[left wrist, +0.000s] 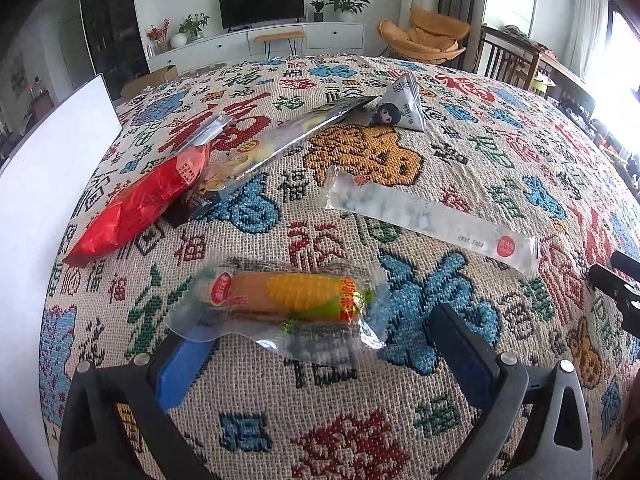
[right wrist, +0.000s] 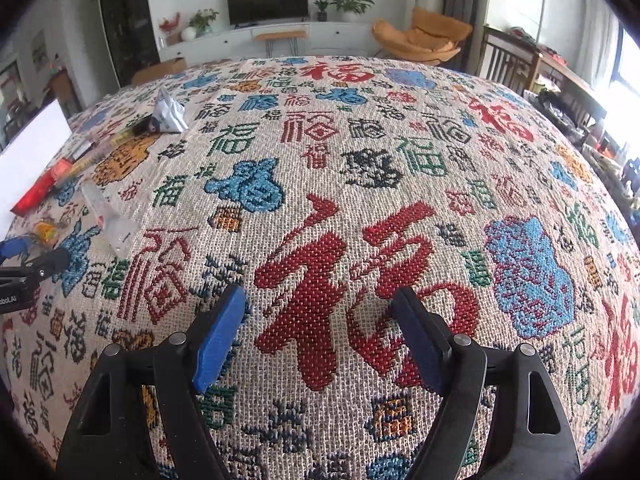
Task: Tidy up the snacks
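A clear-wrapped corn snack lies on the patterned tablecloth, just ahead of my left gripper. That gripper is open, and the wrapper's near edge overlaps its left pad. Beyond lie a red packet, a long silver packet, a triangular white packet and a long white packet. My right gripper is open above bare cloth with nothing between its fingers. In the right wrist view the snacks sit far left: the triangular packet, the long white packet and the red packet.
A white board stands along the table's left edge. The right gripper's tip shows at the right edge of the left wrist view. Behind the table are a TV, an orange chair and wooden chairs.
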Demonstrator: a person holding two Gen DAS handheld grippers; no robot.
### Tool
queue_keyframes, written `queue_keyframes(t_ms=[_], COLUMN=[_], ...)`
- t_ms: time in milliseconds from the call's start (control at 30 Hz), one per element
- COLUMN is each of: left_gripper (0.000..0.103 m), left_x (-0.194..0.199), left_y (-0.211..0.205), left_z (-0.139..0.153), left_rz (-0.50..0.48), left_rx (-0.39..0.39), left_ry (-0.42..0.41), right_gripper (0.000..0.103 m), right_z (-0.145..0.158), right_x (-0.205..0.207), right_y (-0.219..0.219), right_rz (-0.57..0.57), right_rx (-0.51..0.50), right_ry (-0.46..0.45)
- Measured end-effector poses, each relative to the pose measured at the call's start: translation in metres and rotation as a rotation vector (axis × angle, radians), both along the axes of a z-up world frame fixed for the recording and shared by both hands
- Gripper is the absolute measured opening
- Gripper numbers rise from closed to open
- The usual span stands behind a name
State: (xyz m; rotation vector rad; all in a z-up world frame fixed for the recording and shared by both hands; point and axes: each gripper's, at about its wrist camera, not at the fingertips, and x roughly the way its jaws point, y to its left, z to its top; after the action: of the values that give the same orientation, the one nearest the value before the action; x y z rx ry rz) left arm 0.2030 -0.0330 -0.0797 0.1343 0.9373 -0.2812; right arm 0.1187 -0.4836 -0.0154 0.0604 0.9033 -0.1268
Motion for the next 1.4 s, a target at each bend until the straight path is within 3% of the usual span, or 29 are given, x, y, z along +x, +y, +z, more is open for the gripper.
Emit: queue_keyframes(t_ms=[1400], left_gripper=[0.103], left_x=[0.0002], left_y=[0.0], left_z=[0.0], left_rz=[-0.001], left_rx=[0.0], left_ry=[0.0], right_gripper=[0.081], right_z=[0.0003], right_x=[-0.0003], right_y=[-0.0022], right_rz=[-0.005], right_rx=[-0.001], right_ry=[0.002])
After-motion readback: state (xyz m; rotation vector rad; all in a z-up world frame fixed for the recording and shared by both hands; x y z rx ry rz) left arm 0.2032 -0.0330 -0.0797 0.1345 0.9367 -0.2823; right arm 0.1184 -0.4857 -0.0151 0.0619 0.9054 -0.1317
